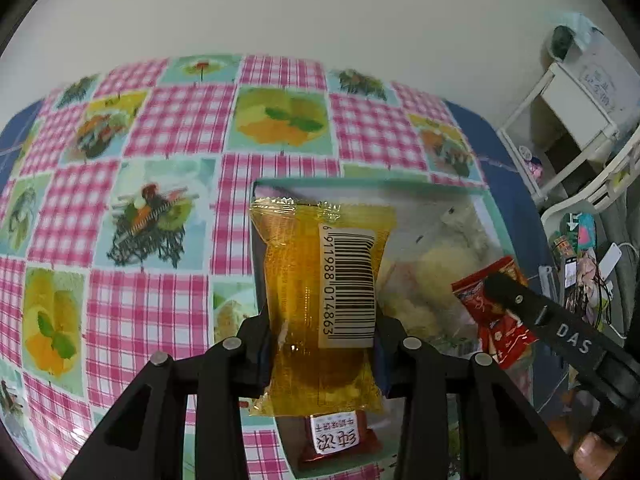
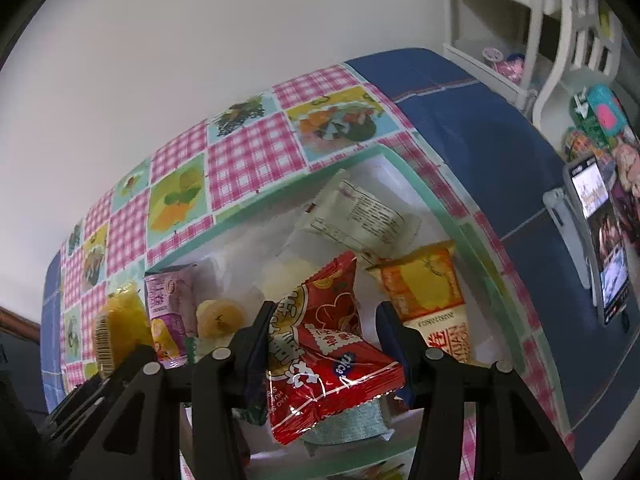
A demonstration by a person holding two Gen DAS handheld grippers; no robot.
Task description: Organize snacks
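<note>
My left gripper (image 1: 322, 344) is shut on a clear yellow snack packet (image 1: 304, 300) with a barcode label, held upright over a green-rimmed white box (image 1: 360, 182). Under it in the box lies a red packet with a white label (image 1: 336, 436). My right gripper (image 2: 326, 328) is shut on a red snack packet (image 2: 328, 360) above the same box (image 2: 464, 236). In the box lie a white packet (image 2: 360, 212), an orange-yellow packet (image 2: 424, 292), a purple packet (image 2: 170, 304) and a round yellow snack (image 2: 220, 316). The right gripper's finger (image 1: 504, 292) with the red packet (image 1: 492, 316) shows at the right in the left wrist view.
The box sits on a table with a pink checked, fruit-patterned cloth (image 1: 168, 120) over blue fabric (image 2: 460, 112). A phone on a stand (image 2: 600, 232) and white shelving (image 1: 568, 108) stand to the right. A pale wall (image 1: 320, 8) runs behind the table.
</note>
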